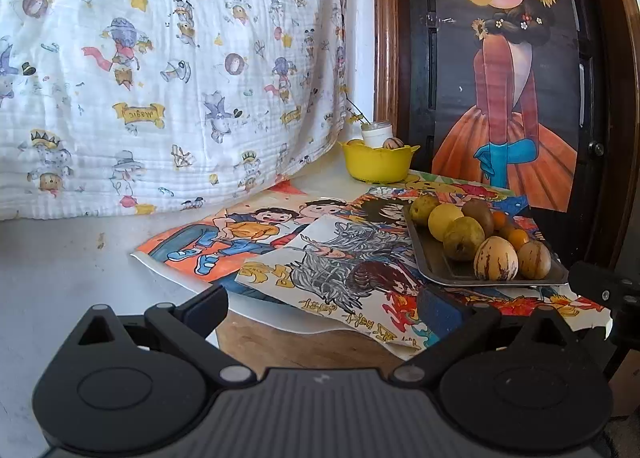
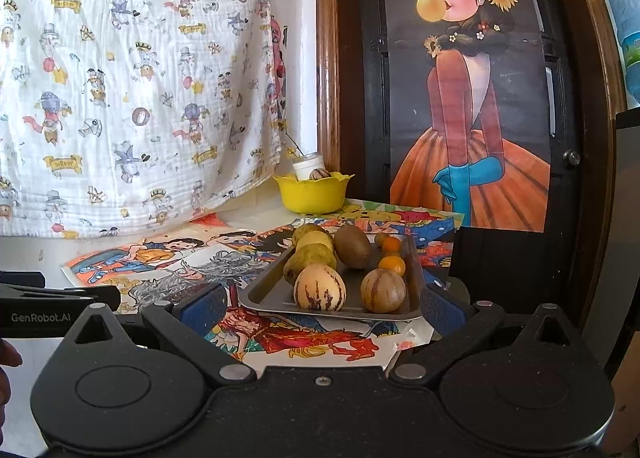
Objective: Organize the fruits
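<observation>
The left gripper [image 1: 322,308] is wide open and holds nothing; its two dark fingers [image 1: 204,312] stand far apart over the near edge of the table, with only paper drawings between them. The right gripper [image 2: 322,308] is also wide open and empty, and its blue-padded fingers [image 2: 202,308] stand one on each side of the near end of the metal tray [image 2: 266,290], without touching it as far as I can see. In the right wrist view the tray lies at 12 o'clock from the gripper, just beyond the fingertips; in the left wrist view it is at about 2 o'clock. On the tray there are two striped pale fruits [image 2: 320,287] at the near end, side by side, then greenish pears [image 2: 308,260] and a brown kiwi [image 2: 352,247] behind them, and small orange fruits [image 2: 392,264] on the right side. In the left wrist view a yellow lemon [image 1: 444,221] is also seen among the pears. The tray rests on the coloured drawings [image 1: 256,234] that cover the table [image 1: 52,270]. Farther back, at 12 o'clock from the tray, a yellow bowl [image 2: 312,194] stands near the wall; one striped fruit [image 2: 320,174] and a white cup [image 2: 308,165] show above its rim. A printed white cloth [image 1: 160,70] hangs at the left, and a poster of a girl [image 2: 468,98] stands at the right.
</observation>
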### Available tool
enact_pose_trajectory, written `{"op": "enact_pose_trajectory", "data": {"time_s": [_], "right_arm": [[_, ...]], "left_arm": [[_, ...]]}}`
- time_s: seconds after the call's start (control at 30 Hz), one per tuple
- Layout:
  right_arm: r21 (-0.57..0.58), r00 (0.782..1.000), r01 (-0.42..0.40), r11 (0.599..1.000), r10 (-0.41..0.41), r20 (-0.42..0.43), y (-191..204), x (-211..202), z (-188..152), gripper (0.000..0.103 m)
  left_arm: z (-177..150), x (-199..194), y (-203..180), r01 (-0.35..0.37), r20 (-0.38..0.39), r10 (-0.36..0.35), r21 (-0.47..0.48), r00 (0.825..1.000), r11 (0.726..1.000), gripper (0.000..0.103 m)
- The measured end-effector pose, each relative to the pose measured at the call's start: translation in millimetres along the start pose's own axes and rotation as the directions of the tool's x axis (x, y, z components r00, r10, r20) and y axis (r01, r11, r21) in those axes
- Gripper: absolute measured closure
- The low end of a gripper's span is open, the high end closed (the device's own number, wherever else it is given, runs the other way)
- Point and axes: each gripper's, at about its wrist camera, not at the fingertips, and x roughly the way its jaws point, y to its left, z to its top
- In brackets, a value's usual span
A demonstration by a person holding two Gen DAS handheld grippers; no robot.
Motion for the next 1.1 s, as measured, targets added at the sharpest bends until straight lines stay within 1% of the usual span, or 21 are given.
{"op": "enact_pose_trajectory", "data": {"time_s": [1.1], "right_arm": [[0.002, 0.999, 0.004, 1.0, -0.004, -0.043, 0.0, 9.1, -12.8, 0.001]], "left_arm": [[-8.4, 7.6, 4.2, -0.003, -0.029, 0.003, 0.012, 1.0, 1.0, 0.0]]}}
